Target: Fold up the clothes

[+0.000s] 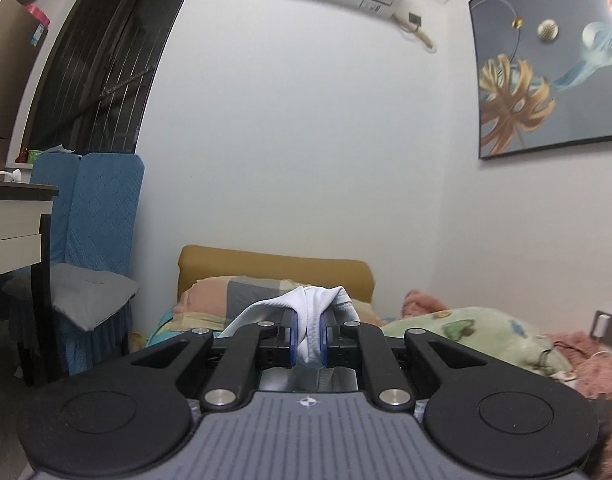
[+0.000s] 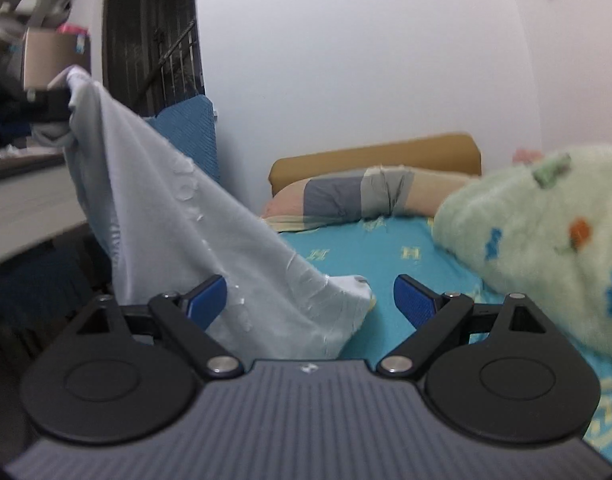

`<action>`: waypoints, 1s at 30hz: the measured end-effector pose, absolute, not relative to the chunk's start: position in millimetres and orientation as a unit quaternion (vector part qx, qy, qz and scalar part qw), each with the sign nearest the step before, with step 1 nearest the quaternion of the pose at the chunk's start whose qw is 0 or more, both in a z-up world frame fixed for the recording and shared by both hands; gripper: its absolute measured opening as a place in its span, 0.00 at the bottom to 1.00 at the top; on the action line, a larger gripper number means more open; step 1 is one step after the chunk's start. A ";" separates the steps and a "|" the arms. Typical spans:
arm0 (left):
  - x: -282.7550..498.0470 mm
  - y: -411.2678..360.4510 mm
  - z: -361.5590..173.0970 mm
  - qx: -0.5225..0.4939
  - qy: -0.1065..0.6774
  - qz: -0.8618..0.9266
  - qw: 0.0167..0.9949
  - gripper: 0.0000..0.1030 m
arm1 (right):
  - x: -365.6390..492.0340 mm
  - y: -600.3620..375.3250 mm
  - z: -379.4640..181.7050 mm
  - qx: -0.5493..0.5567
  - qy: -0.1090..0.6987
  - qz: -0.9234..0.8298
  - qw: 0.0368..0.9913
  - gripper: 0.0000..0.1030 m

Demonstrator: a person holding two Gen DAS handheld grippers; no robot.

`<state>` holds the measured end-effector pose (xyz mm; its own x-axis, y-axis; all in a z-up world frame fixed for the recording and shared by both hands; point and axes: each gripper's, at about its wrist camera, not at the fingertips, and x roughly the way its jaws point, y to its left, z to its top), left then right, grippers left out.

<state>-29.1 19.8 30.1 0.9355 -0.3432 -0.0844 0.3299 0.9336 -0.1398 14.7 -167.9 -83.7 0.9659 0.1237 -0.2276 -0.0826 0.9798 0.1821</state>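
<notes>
Left claw point(image 1: 308, 334) pinches garment point(image 2: 194, 216) (trailing between splayed right claw point(image 2: 310, 300)).

White garment point(image 1: 309, 320) in left claw point(image 1: 308, 330)

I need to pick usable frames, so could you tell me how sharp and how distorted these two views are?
Left wrist view: sharp, evenly lit; fisheye bows the window frame and painting; the pinched white garment is crisp. Right wrist view: softly blurred throughout, worst at the left edge around the cardboard box; the green blanket is smeared.
</notes>
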 end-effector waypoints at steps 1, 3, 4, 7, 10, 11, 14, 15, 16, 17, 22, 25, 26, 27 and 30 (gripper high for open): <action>-32.0 21.8 29.3 -0.068 0.060 -0.175 0.981 0.11 | 3.5 -169.2 -79.8 0.095 0.122 0.054 0.986 0.89; -29.0 27.4 22.4 -0.079 0.080 -0.182 0.977 0.11 | -12.0 -163.8 -73.5 0.083 0.107 0.070 0.988 0.89; -25.4 30.7 17.5 -0.084 0.091 -0.184 0.975 0.11 | -17.2 -159.7 -71.1 0.074 0.100 0.083 0.989 0.90; -2.1 41.4 -1.5 -0.089 0.117 -0.175 0.974 0.11 | -12.8 -136.8 -72.4 0.034 0.101 0.150 0.983 0.89; 20.1 55.6 -20.8 -0.111 0.143 -0.165 0.969 0.11 | 4.0 -111.4 -93.0 -0.016 0.154 0.165 0.974 0.89; 23.6 59.9 -27.1 -0.120 0.152 -0.162 0.968 0.11 | 11.5 -106.5 -101.8 -0.032 0.179 0.154 0.971 0.89; 37.4 68.2 -40.5 -0.131 0.171 -0.155 0.964 0.11 | 31.0 -106.6 -120.3 -0.048 0.233 0.115 0.964 0.89; 44.4 69.7 -44.7 -0.134 0.175 -0.156 0.963 0.12 | 34.7 -117.6 -116.5 -0.033 0.232 0.098 0.967 0.89; 53.1 69.2 -50.1 -0.140 0.182 -0.161 0.960 0.12 | 36.2 -133.7 -106.8 -0.003 0.220 0.076 0.972 0.89; 60.8 66.5 -57.3 -0.142 0.193 -0.163 0.957 0.12 | 37.7 -149.7 -97.2 0.026 0.208 0.055 0.976 0.89; 96.3 49.1 -94.1 -0.127 0.261 -0.164 0.943 0.14 | 50.2 -220.6 -84.5 0.123 0.217 -0.043 0.968 0.89; 102.6 40.1 -103.8 -0.092 0.270 -0.149 0.947 0.16 | 58.0 -237.2 -104.2 0.141 0.262 -0.069 0.952 0.89; 102.6 39.0 -104.5 -0.086 0.271 -0.142 0.948 0.18 | 60.3 -233.1 -106.9 0.143 0.265 -0.052 0.952 0.89; 102.0 38.3 -104.6 -0.082 0.271 -0.136 0.949 0.20 | 62.6 -229.0 -109.6 0.146 0.268 -0.036 0.952 0.89; 95.1 39.7 -95.9 -0.075 0.262 -0.124 0.954 0.31 | 69.1 -204.3 -114.4 0.123 0.261 0.021 0.957 0.89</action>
